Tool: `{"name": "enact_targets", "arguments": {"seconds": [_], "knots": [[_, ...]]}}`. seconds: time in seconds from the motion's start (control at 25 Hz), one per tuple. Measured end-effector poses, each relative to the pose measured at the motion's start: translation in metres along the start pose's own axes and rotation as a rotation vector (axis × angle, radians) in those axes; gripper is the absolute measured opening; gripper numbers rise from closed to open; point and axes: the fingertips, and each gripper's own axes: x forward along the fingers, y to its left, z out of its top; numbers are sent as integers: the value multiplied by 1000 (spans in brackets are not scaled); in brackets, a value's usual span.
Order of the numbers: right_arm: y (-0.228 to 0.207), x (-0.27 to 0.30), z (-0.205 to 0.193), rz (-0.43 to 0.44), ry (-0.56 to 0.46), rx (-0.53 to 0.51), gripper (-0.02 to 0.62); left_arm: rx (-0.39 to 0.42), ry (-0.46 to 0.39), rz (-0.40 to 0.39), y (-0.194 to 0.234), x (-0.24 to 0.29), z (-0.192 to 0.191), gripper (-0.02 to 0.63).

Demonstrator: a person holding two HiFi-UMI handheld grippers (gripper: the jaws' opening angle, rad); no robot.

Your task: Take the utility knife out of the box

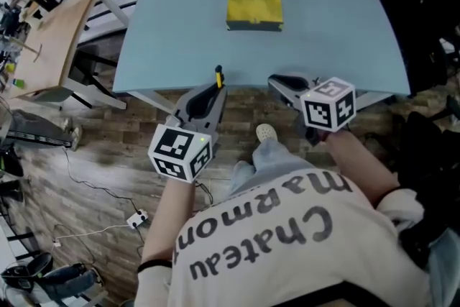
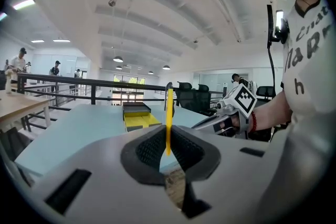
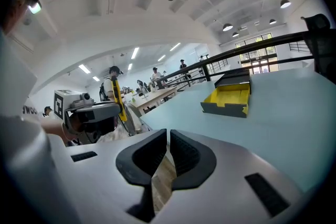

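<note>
Left claw point(image 2: 169, 136) on utility knife point(image 2: 169, 107) — yellow-lined box point(image 1: 254, 7) open

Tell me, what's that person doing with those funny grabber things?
A person holds a gripper in each hand at the near edge of a light blue table. The left gripper is clamped on a yellow utility knife, which stands upright between its jaws. The right gripper is shut with nothing in it. The open box, yellow inside, sits farther back on the table and looks empty.
</note>
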Motion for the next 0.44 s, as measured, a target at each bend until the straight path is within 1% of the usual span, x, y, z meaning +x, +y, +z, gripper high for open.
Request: {"name": "enact_targets", "arguments": {"seconds": [0.2, 0.44], "knots": [[-1, 3, -11, 2, 7, 9, 48, -13, 5, -3, -1, 0, -9, 26], [13, -16, -19, -13, 11, 22, 48, -20, 3, -13, -17, -14, -7, 26]]}}
